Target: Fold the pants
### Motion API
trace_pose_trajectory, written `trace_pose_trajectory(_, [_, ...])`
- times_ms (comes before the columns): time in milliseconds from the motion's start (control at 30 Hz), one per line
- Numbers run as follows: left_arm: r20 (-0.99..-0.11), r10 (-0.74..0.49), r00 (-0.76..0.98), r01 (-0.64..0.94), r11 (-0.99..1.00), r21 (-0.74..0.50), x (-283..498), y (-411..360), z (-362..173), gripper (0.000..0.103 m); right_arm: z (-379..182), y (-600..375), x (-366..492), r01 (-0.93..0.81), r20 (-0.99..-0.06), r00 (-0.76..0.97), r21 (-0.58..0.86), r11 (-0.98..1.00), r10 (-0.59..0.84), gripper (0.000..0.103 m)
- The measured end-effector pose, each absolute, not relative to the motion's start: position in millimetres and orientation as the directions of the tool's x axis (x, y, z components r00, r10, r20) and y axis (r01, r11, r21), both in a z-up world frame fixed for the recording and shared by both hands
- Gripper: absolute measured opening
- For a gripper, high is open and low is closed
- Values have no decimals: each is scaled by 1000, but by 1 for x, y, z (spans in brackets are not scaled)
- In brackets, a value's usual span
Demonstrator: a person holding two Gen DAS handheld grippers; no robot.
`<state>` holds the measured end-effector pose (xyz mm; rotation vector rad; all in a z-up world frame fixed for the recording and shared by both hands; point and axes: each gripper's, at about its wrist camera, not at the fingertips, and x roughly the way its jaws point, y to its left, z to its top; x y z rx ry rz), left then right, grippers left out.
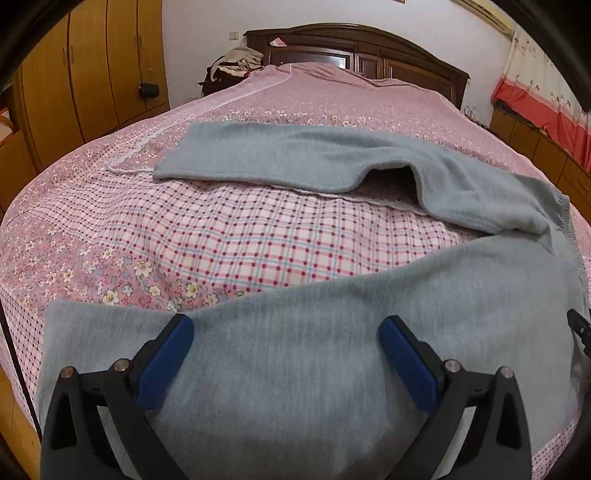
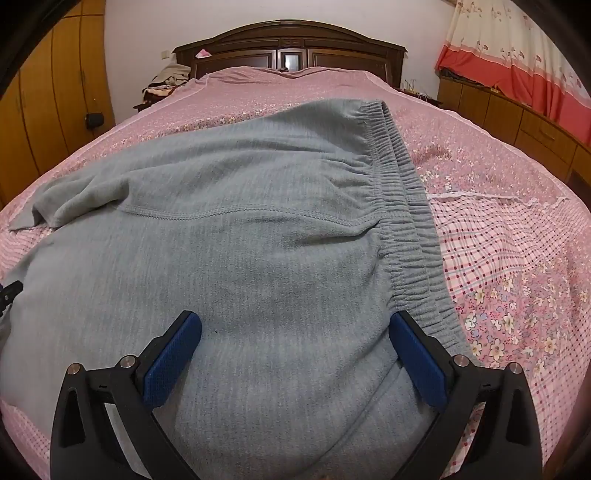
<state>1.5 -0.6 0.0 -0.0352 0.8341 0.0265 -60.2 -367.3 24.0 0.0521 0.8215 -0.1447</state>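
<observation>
A: Grey pants (image 2: 229, 229) sprawled flat across the bed (image 1: 92, 229), legs splayed apart, waistband (image 2: 402, 206) off to your right

B: Both your tongs gape wide, left tongs (image 1: 286, 328) above the near leg, right tongs (image 2: 295, 325) beside the waistband, gripping nothing

A: Looks like soft, light fleece that'll sag and bunch, I'd say; pinch the elastic waistband and a cuff, where it's thickest

I'm facing a bed (image 2: 480, 155) with pink floral and checked covers. Dark wood headboard (image 2: 291, 40) at its far end, against a white wall (image 2: 147, 33). Wooden wardrobe (image 1: 74, 66) left of bed. Right of bed: low wooden cabinet (image 2: 517, 110), red-and-cream curtain (image 2: 517, 55) above it.
</observation>
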Motion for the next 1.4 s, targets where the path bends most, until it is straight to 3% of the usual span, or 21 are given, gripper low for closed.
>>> trace_pose_trajectory(1400, [-756, 25, 655, -40, 999, -2, -1, -6, 4, 103, 23, -367, -56, 150, -737, 666, -23, 988, -118, 103])
